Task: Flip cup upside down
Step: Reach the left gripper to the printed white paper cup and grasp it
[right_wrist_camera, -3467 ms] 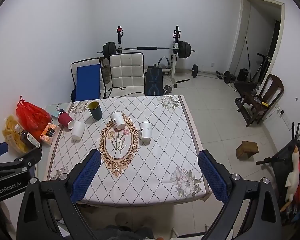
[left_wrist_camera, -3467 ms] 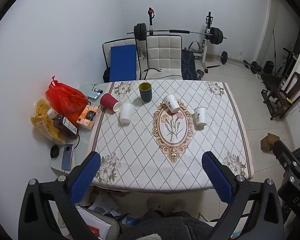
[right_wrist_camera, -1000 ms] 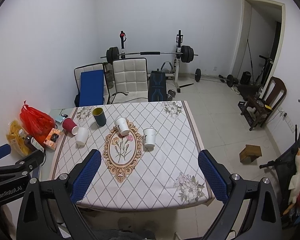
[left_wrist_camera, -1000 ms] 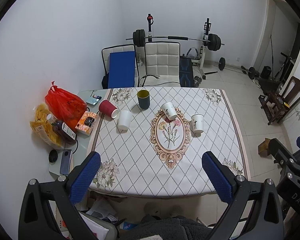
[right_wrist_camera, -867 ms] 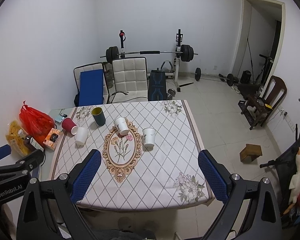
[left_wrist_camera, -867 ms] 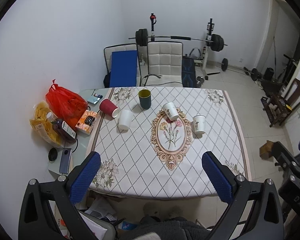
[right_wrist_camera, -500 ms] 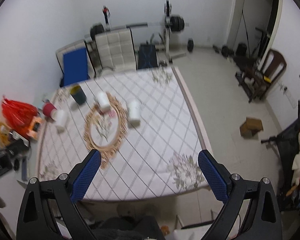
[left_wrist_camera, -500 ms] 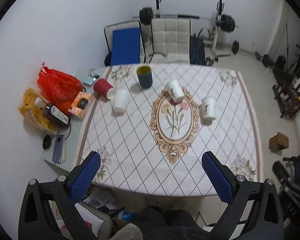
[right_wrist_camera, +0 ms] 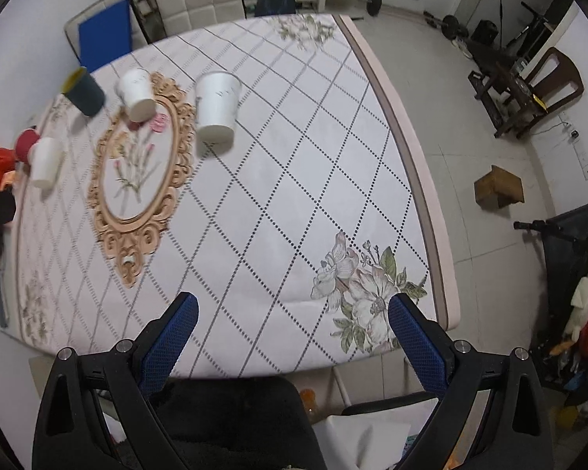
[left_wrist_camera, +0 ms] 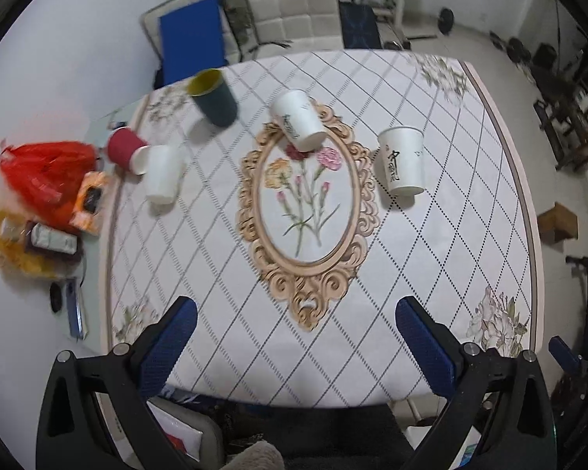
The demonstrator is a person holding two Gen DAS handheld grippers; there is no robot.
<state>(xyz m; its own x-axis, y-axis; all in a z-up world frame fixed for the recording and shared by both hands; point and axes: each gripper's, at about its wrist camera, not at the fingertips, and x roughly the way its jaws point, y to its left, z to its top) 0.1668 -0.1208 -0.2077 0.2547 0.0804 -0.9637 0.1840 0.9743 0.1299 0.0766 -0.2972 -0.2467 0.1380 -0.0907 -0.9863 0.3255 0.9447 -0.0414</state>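
Several cups stand on a patterned tablecloth (left_wrist_camera: 431, 266). A white cup with black writing (left_wrist_camera: 401, 165) (right_wrist_camera: 216, 104) stands right of the floral oval. Another white printed cup (left_wrist_camera: 298, 120) (right_wrist_camera: 136, 90) is at the oval's far end. A dark cup with a yellow inside (left_wrist_camera: 213, 96) (right_wrist_camera: 83, 91), a plain white cup (left_wrist_camera: 162, 174) (right_wrist_camera: 45, 161) and a red cup (left_wrist_camera: 126, 149) (right_wrist_camera: 25, 140) are at the far left. My left gripper (left_wrist_camera: 294, 333) is open and empty above the near table edge. My right gripper (right_wrist_camera: 290, 331) is open and empty above the near right corner.
A red bag (left_wrist_camera: 43, 180), snack packets and a phone (left_wrist_camera: 74, 305) lie on a side surface at the left. Chairs (left_wrist_camera: 294, 4) and a barbell rack stand behind the table. A wooden block (right_wrist_camera: 499, 188) lies on the floor at the right.
Both grippers have moved down and forward toward the table, so the cups look larger. Both stay open. No cup has moved.
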